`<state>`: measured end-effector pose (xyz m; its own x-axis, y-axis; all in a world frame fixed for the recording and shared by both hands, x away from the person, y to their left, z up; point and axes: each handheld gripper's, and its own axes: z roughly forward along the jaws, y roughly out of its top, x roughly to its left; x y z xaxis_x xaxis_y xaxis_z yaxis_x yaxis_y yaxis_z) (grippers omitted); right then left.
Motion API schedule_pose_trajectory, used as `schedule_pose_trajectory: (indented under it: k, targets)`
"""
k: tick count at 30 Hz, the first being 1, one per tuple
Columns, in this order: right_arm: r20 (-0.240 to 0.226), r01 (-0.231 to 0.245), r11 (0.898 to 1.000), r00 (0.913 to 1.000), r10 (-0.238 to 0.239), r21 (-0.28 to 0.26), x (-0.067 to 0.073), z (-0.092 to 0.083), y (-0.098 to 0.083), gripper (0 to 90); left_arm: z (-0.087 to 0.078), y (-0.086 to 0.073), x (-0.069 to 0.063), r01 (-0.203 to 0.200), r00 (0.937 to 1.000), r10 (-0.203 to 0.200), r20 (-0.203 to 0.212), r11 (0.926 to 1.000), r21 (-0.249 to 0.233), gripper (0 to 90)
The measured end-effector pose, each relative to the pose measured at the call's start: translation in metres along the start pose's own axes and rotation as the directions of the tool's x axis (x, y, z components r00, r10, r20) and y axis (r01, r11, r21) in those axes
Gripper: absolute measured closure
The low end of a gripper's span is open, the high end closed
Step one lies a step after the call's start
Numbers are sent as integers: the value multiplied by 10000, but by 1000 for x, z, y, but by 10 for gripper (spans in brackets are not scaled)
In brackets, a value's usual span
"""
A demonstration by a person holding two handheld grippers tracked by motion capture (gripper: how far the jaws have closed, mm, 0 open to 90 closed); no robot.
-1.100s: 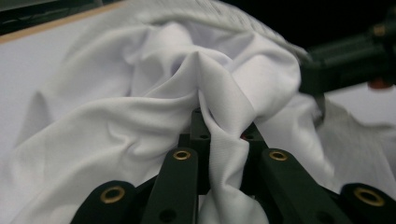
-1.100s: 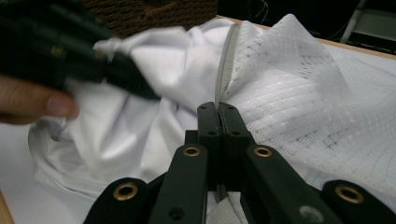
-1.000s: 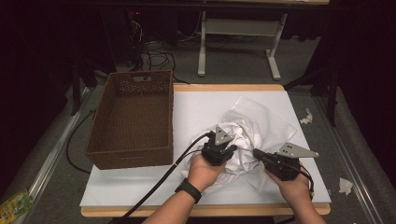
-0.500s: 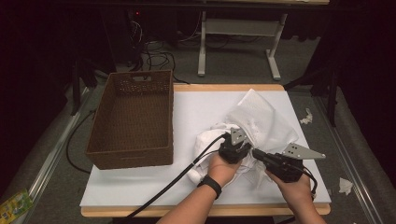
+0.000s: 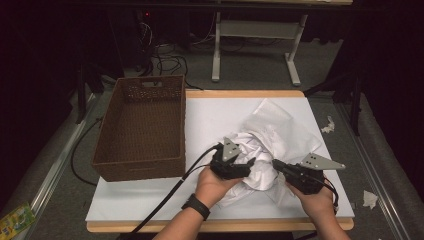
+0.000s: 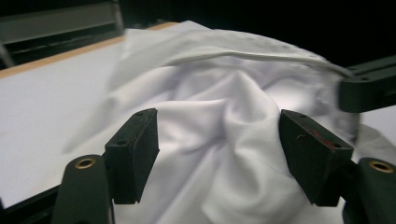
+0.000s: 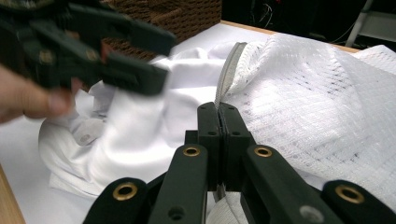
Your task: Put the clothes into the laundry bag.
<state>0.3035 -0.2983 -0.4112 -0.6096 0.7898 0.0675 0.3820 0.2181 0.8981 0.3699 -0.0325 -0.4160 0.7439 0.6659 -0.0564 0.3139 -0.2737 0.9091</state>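
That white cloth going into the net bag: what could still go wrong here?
The left tool has just been opening, its jaws apart around the white cloth without pressing it, so the cloth might slump back out. The right tool alone pinches the mesh bag's rim; a hard push could tug that rim free.

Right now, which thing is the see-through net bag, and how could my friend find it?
Start at the brown wicker basket on the table's left, then look right to the white heap. The mesh bag is its netted part, its grey edge pinched by the right gripper; the white shirt beside it is smooth.
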Motion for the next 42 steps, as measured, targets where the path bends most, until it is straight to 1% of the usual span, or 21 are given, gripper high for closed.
schedule_pose_trajectory:
  k: [3,5,7,8,9,10,12,14,15,19,21,22,25,27,29,31,33,36,38,40,42]
  targets:
    - [-11,-12,10000,10000,12,11,1,0,0,899,9,-8,21,418,9977,-390,-550,9978,508,269]
    - [-53,-9,10000,10000,9,-7,1,0,-1,899,20,-13,28,653,9963,-596,-620,9935,930,257]
    - [-63,-11,10000,10000,11,2,1,0,-1,899,36,-20,34,1192,9922,-1125,-537,9823,1445,240]
    - [-72,-43,10000,10000,43,21,1,1,-2,899,45,-23,37,1504,9884,-1447,-454,9737,1713,226]
    - [-87,-50,10000,9999,51,33,1,1,-2,899,52,-25,39,1717,9851,-1678,-364,9656,1951,217]
    - [-90,9,10000,10000,-9,21,1,1,-2,899,58,-27,39,1824,9831,-1814,-241,9617,2046,220]
    - [-117,-35,10000,9999,36,62,1,2,-2,899,65,-27,37,1778,9827,-1849,124,9597,2178,327]
    - [-129,-11,9999,9999,12,106,0,4,-3,900,70,-28,31,1258,9877,-1449,595,9600,2501,544]
    - [-136,-47,9998,9999,49,174,0,5,-3,900,71,-28,29,1108,9891,-1320,651,9589,2611,631]
    - [-177,-20,9997,9998,25,256,0,10,-3,900,69,-29,29,1117,9858,-1430,880,9497,2926,853]
    - [-170,-9,9996,9999,14,297,1,10,-3,900,66,-28,28,1260,9820,-1607,990,9488,2895,871]
    - [-160,-5,9996,9999,9,280,2,10,-2,900,62,-27,27,1331,9800,-1684,1060,9509,2795,874]
    - [-120,-43,9997,9999,46,235,3,10,-2,900,48,-18,15,1069,9792,-1386,1483,9731,2040,875]
    - [-76,-65,9998,9999,67,205,2,9,-2,900,40,-7,1,929,9726,-1213,1981,9847,1472,875]
    - [-33,-129,9998,9999,129,127,1,9,-1,900,38,0,-11,534,9704,-816,2275,9904,1272,874]
    - [-29,-170,9999,9999,170,28,0,7,-1,900,45,3,-24,94,9735,-385,2254,9916,1287,872]
    - [-62,-180,9998,9998,180,0,-2,7,-1,900,60,1,-29,-29,9740,-322,2240,9880,1546,867]
    - [-295,-192,9998,9994,193,13,2,7,0,900,83,-6,-29,406,9730,-808,2160,9820,1844,862]
    - [-419,-71,10000,9991,71,-16,7,8,1,900,94,-9,-28,896,9725,-1228,1980,9816,1687,860]
    - [-517,-45,9999,9987,39,-100,10,7,2,900,101,-8,-29,993,9796,-1211,1601,9855,1376,856]
    - [-632,-149,9995,9979,132,-266,9,4,3,900,104,-8,-31,878,9860,-1025,1314,9897,1134,847]
